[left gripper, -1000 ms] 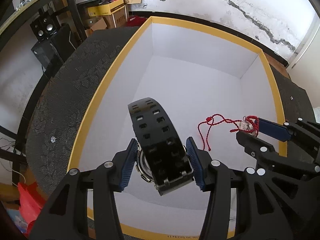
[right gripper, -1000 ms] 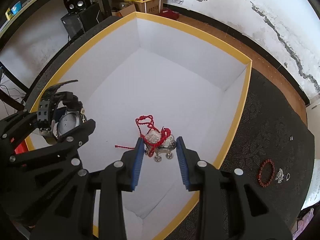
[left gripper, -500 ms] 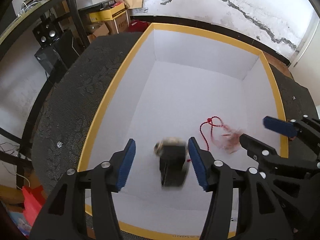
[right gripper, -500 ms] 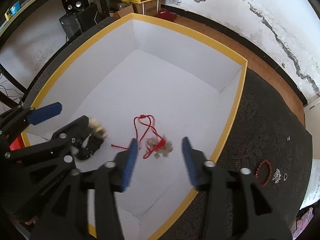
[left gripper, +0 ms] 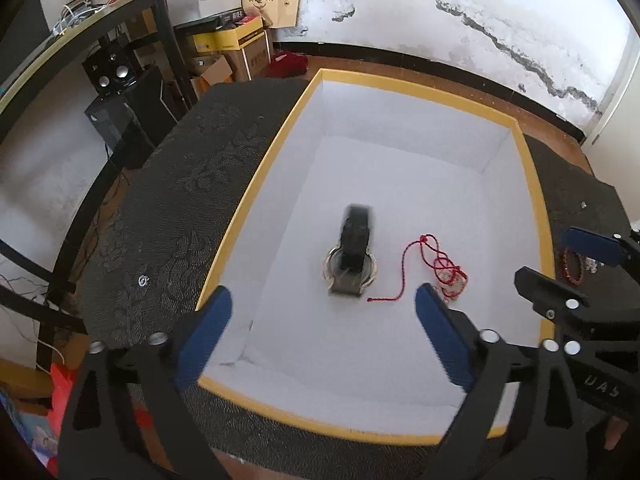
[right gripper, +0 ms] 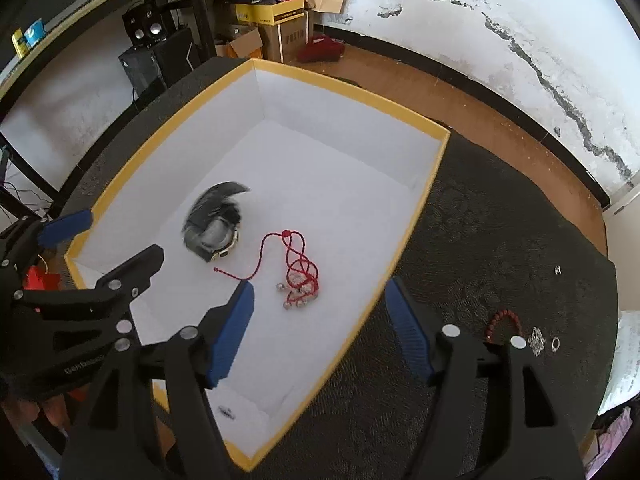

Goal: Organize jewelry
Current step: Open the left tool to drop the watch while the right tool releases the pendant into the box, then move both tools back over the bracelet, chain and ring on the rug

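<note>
The watch [left gripper: 352, 258] lies blurred on the white floor of the yellow-rimmed box [left gripper: 256, 188], its dial hard to read; its strap runs away from the left camera; just beside it sits the red cord bracelet [right gripper: 298, 270] with small bells. Only the right view shows the bead bracelet [right gripper: 505, 320] and rings on the dark table [right gripper: 500, 220]. The left gripper [left gripper: 320, 332] and right gripper [right gripper: 318, 330] have just been opening; both jaws stand wide with nothing between them.

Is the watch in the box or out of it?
In. The watch lies on the white floor of the box, beside the red cord, inside the yellow rim. It looks blurred, so its exact pose is unclear.
</note>
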